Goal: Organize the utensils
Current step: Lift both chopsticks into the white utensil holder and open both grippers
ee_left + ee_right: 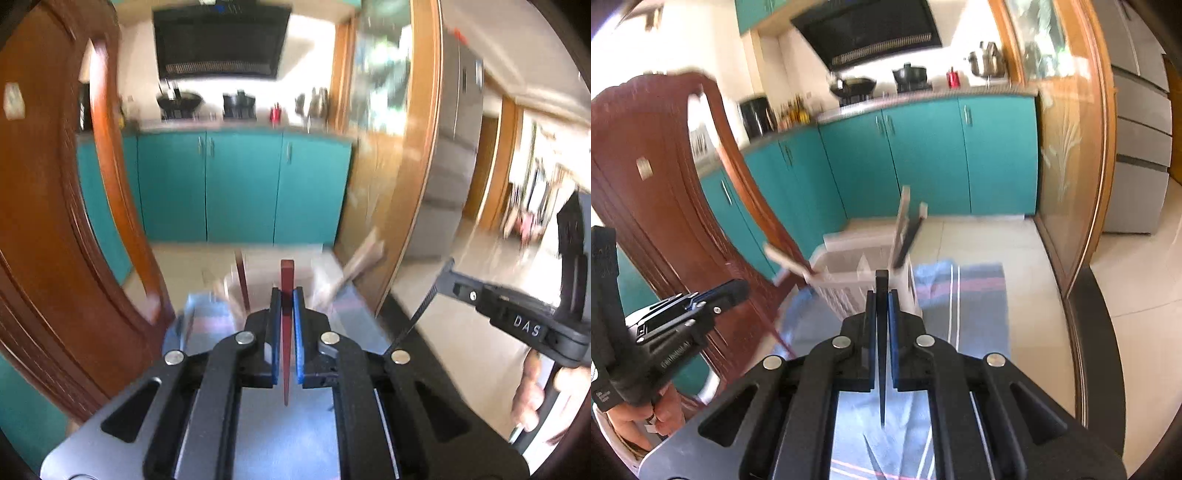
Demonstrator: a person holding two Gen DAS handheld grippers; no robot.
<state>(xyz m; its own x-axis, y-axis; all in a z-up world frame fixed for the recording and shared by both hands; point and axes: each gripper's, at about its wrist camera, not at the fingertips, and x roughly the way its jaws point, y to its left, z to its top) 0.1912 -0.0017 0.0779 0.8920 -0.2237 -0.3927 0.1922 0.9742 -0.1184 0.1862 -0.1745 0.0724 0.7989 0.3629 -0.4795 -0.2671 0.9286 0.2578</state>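
The left gripper (287,295) is pinching a tapered red chopstick (286,280) upright; the right gripper (882,295) is gripping a black chopstick (881,280).

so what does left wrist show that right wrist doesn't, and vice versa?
Left wrist only: the left gripper shut on a dark red chopstick, seen head-on between its blue pads.

Right wrist only: the right gripper shut on a black chopstick, and a clear look at the white utensil caddy on the striped blue cloth, with chopsticks already standing in it.

Both: teal cabinets, range hood, brown wooden door, and the other gripper at frame edge.
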